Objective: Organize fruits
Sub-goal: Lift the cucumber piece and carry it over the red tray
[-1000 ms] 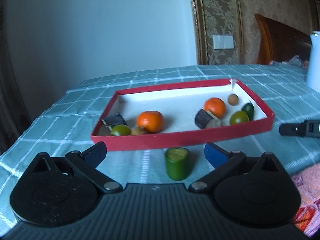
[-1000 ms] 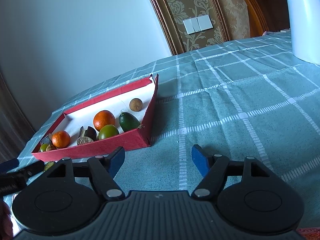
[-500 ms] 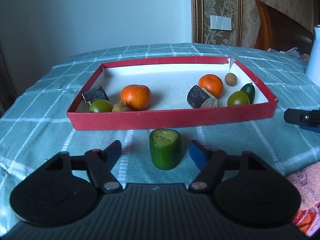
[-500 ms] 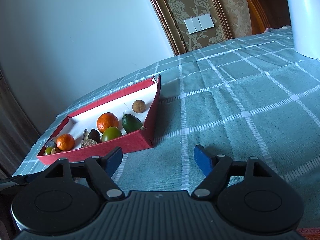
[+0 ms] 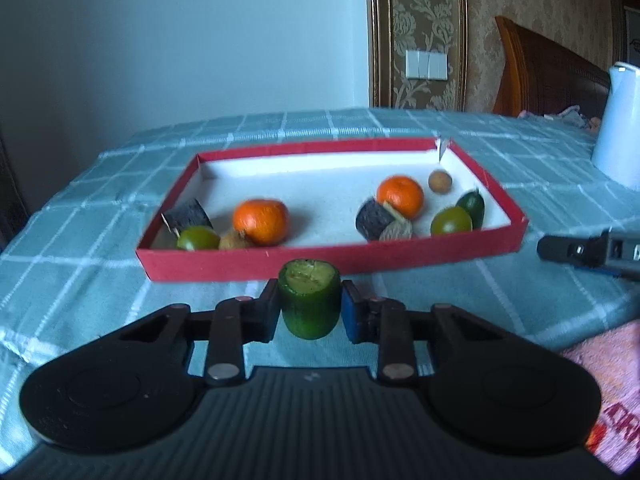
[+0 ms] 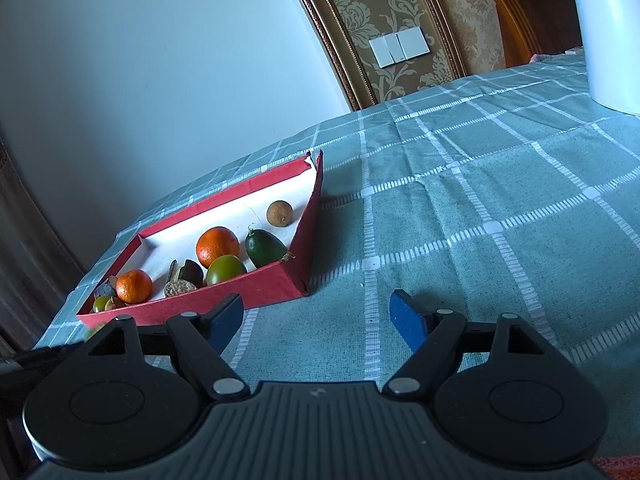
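Note:
My left gripper (image 5: 309, 307) is shut on a green cucumber piece (image 5: 309, 300), upright just in front of the red tray (image 5: 320, 262). The tray holds two oranges (image 5: 262, 221), green fruits (image 5: 451, 220), dark pieces (image 5: 374, 219) and a small brown fruit (image 5: 440, 181). My right gripper (image 6: 318, 318) is open and empty over the tablecloth, right of the tray's near corner (image 6: 298, 276). It also shows in the left wrist view (image 5: 588, 249) at the right.
A white kettle (image 5: 618, 124) stands at the far right of the checked green tablecloth (image 6: 480, 208). A pink cloth (image 5: 608, 380) lies at the near right edge. A wall and a wooden headboard (image 5: 548, 68) are behind the table.
My left gripper has moved forward and closed on the cucumber piece, which stood free between open fingers before. The right gripper has shifted slightly and stays open.

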Demonstrator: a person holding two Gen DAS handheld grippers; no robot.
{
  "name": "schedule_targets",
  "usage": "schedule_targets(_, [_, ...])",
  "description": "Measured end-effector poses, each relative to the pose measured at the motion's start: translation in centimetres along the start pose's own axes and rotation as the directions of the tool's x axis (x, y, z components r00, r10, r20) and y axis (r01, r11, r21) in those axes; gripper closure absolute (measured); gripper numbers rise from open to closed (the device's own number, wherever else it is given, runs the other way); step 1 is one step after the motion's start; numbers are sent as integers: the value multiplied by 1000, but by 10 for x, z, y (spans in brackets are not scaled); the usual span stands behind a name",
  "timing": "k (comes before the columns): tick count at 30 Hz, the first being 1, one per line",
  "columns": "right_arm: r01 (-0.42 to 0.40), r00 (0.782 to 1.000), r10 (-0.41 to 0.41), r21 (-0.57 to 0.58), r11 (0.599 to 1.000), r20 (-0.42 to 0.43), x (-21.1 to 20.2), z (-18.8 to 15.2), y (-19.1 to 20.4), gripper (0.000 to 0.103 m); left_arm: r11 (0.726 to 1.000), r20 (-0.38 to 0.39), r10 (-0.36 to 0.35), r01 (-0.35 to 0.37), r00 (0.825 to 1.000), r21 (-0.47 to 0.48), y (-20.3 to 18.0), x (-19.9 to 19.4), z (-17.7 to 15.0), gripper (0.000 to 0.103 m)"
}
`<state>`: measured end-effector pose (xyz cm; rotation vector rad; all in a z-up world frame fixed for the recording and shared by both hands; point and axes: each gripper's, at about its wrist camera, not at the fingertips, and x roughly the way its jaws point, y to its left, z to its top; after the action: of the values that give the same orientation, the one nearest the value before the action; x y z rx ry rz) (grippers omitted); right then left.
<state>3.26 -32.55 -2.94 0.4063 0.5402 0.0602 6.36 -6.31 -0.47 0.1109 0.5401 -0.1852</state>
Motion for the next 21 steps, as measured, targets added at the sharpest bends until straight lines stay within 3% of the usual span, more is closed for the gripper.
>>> schedule_targets(7, [-4, 1000, 4, 5, 1000, 1, 0, 0, 0, 23, 998, 80, 50, -47, 996, -34, 22, -12, 33, 74])
schedule_targets(15, [-6, 1000, 6, 7, 1000, 1, 0, 0, 0, 23, 993, 73, 97, -92, 993, -77, 44, 18, 52, 74])
schedule_targets(21, [-10, 1000, 10, 11, 1000, 3, 0, 0, 0, 22, 991, 29, 88, -84, 996, -103, 53, 51, 61, 74])
